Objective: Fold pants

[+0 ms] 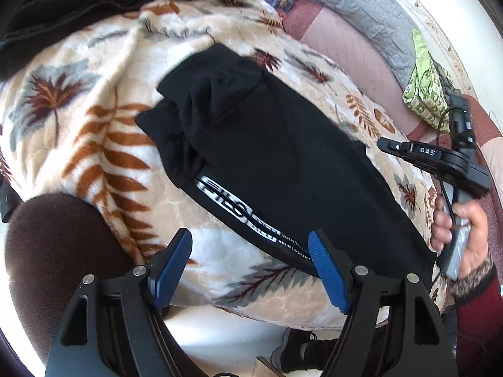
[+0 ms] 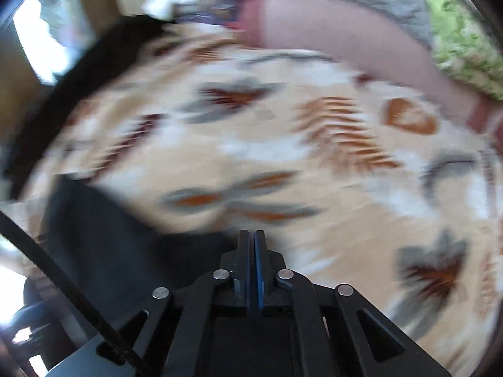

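Note:
Black pants (image 1: 267, 157) with a white printed logo lie folded into a long strip on a leaf-patterned blanket (image 1: 94, 119). My left gripper (image 1: 250, 245) is open and empty, just above the near edge of the pants. My right gripper (image 1: 385, 146) shows in the left wrist view to the right of the pants, held in a hand (image 1: 462, 238), fingers together and clear of the cloth. In the blurred right wrist view the right gripper (image 2: 251, 235) is shut with nothing between its fingers; the pants (image 2: 125, 251) lie low to its left.
Another black garment (image 1: 78, 3) lies at the blanket's far left. A grey quilted pillow (image 1: 361, 6), a green patterned cloth (image 1: 424, 84) and a pink sheet (image 1: 345, 50) lie at the far right. A brown cushion (image 1: 56, 245) sits at the near left.

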{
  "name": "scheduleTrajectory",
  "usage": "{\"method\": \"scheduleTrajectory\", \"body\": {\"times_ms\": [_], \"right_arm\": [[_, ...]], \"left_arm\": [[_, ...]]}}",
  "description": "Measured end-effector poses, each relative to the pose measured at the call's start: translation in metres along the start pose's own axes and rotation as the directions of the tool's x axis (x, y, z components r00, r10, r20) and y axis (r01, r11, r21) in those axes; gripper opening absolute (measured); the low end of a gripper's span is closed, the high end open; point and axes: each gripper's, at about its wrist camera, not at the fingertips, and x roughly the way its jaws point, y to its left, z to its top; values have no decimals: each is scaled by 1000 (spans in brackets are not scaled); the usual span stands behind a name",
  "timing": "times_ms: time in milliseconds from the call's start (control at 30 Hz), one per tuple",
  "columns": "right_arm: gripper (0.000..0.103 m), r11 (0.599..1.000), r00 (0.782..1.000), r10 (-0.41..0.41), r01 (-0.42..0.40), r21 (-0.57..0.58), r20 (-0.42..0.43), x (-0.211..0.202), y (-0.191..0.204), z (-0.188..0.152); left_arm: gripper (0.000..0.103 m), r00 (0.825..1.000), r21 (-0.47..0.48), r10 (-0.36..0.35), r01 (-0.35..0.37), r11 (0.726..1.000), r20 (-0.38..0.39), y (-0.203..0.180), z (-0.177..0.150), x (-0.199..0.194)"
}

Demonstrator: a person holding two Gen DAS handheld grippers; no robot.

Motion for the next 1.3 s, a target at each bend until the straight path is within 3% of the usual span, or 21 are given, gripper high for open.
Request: {"method": "scheduleTrajectory", "body": {"times_ms": [67, 200, 267, 300, 333, 367, 467, 533, 600, 733, 800, 900, 967, 1033, 1100, 1200, 1267, 1300], "right_arm": [[7, 998, 998, 67, -67, 1, -18, 5, 13, -11], [7, 1000, 996, -17, 18, 14, -86, 48, 13, -17], [6, 995, 998, 15, -9, 95, -65, 60, 0, -9], [10, 993, 999, -7, 13, 114, -47, 61, -6, -2], [31, 990, 997, -66, 70, 119, -44, 62, -10, 6], [42, 987, 993, -112, 117, 113, -46, 63, -12, 11], [44, 971, 971, -238, 237, 40, 22, 46, -3, 17], [44, 981, 977, -195, 196, -6, 92, 16, 13, 8], [44, 993, 989, -96, 103, -58, 116, -4, 35, -12], [46, 997, 995, 72, -69, -45, 69, -8, 58, -72], [46, 995, 994, 102, -101, -22, 47, -2, 57, -96], [46, 994, 992, 107, -108, 4, 72, -6, 38, -121], [48, 989, 990, 115, -122, 83, 85, -18, 15, -131], [57, 981, 991, 88, -103, 162, 96, -28, -13, -142], [57, 968, 994, 39, -63, 243, 106, -39, -49, -158], [55, 923, 989, 8, -64, 380, 148, -62, -102, -185], [55, 878, 983, -107, 24, 478, 147, -80, -130, -199], [54, 852, 980, -89, -17, 522, 178, -88, -144, -205]], "left_arm": [[75, 1000, 14, -7, 8, 1000, -13, -6, -3, 1], [76, 1000, 72, 18, -19, 997, 21, -18, -8, -10], [76, 999, 64, 30, -32, 997, 35, -16, -8, -15], [76, 999, 50, 34, -36, 998, 37, -13, -8, -17], [76, 999, 38, 36, -38, 999, 38, -11, -7, -18], [76, 999, 24, 37, -38, 999, 38, -8, -7, -18], [76, 998, 4, 40, -40, 999, 41, -1, -7, -19], [76, 999, -9, 41, -41, 999, 25, 3, -6, -14], [76, 999, -20, 37, -37, 999, 1, 3, -5, -8], [76, 999, 6, 46, -46, 999, -27, -6, -9, -3], [76, 998, 26, 65, -65, 998, -26, -11, -11, -5], [76, 996, 34, 90, -89, 995, -25, -14, -11, -7], [76, 995, 39, 100, -99, 994, -27, -17, -11, -7], [76, 993, 52, 110, -108, 993, -34, -22, -11, -5], [76, 992, 77, 119, -115, 990, -48, -31, -11, 1], [76, 988, 134, 137, -127, 983, -66, -48, -11, 9], [76, 987, 162, 145, -133, 978, -64, -58, -8, 12], [76, 987, 173, 148, -135, 976, -61, -64, -6, 13]]}}
